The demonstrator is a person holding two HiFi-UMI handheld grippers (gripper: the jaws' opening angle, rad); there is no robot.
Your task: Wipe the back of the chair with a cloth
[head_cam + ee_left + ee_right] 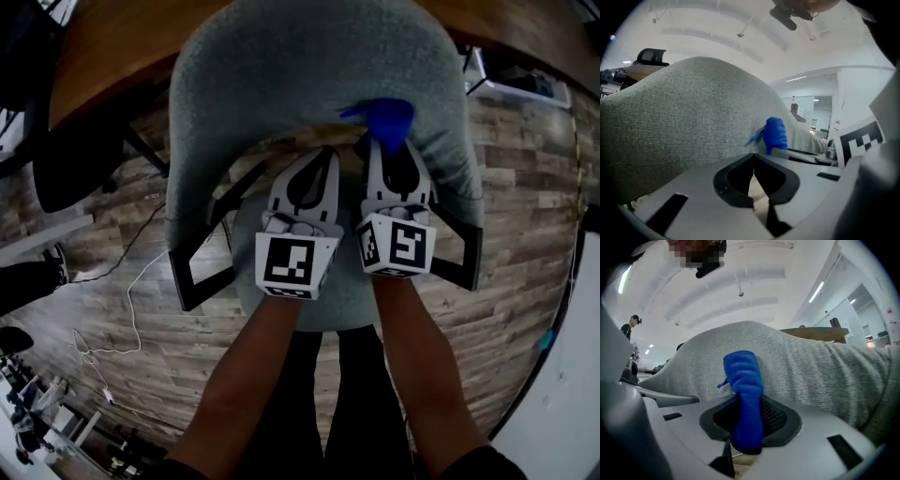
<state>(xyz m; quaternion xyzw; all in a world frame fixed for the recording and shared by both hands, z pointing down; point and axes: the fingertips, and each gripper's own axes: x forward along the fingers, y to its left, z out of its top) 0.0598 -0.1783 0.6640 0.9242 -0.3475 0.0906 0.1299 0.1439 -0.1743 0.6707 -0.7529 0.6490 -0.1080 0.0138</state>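
A grey fabric chair back (309,75) fills the top of the head view, curving over the seat (253,225). My right gripper (386,141) is shut on a blue cloth (382,120), whose bunched end presses against the lower inner face of the chair back (811,366). In the right gripper view the blue cloth (744,394) stands up between the jaws. My left gripper (328,155) sits just left of it, jaws shut with nothing between them, pointing at the chair back (684,122). The blue cloth (775,135) shows to its right.
Black armrests (202,272) (459,248) flank my grippers. A wooden desk (122,42) lies beyond the chair. A white cable (131,300) trails over the wood floor at left, near another black chair (70,164). A person (631,326) stands far off.
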